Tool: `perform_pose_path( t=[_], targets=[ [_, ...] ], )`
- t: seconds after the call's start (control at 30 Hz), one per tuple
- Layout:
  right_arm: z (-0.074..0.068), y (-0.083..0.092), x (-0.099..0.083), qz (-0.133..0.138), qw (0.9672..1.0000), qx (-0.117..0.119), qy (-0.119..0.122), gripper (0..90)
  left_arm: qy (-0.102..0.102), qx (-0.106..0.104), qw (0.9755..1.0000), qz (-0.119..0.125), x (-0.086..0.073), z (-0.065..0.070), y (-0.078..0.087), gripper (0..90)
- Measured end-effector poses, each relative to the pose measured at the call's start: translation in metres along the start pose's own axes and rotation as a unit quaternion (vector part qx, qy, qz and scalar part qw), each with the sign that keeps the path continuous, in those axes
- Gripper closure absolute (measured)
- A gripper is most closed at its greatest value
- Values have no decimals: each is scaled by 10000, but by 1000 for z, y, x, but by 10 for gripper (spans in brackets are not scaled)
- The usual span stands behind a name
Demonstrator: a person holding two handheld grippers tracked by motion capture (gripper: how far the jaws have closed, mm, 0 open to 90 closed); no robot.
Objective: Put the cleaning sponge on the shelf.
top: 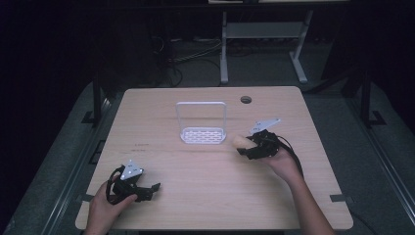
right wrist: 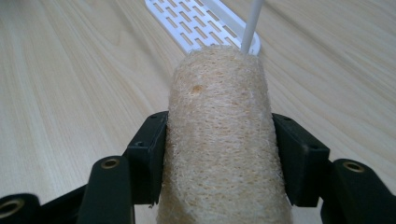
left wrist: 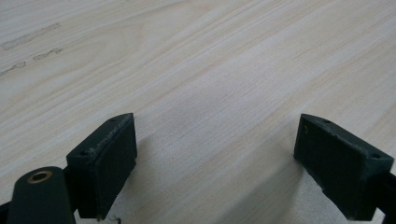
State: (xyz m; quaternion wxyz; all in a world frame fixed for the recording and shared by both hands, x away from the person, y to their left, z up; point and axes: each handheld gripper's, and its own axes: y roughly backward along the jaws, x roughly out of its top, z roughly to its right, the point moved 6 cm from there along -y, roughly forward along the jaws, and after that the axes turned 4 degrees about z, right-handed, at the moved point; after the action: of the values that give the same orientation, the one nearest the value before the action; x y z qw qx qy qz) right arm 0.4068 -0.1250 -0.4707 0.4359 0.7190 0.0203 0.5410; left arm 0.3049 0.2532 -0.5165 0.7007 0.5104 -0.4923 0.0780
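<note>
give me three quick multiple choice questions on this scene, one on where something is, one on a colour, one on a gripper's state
1. Where is the rack relative to the right gripper?
A. to its left, in the high view
B. behind the person
C. under the table

2. What colour is the rack?
A. red
B. white
C. green

3. What is the right gripper doing?
A. hanging open
B. shut on nothing
C. clamping the loofah

Answers: 1 A, the rack stands mid-table, left of it. 2 B, its frame and slotted base are white. 3 C, both pads press the loofah's sides in the right gripper view.
</note>
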Motion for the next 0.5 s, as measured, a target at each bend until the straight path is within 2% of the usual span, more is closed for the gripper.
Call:
perform_pose_path(
  t=[0.5],
  targets=[
    [-6,-16,20,45,9999,121,88,409,1,0,10000,-2,0,0,0,127]
  ],
)
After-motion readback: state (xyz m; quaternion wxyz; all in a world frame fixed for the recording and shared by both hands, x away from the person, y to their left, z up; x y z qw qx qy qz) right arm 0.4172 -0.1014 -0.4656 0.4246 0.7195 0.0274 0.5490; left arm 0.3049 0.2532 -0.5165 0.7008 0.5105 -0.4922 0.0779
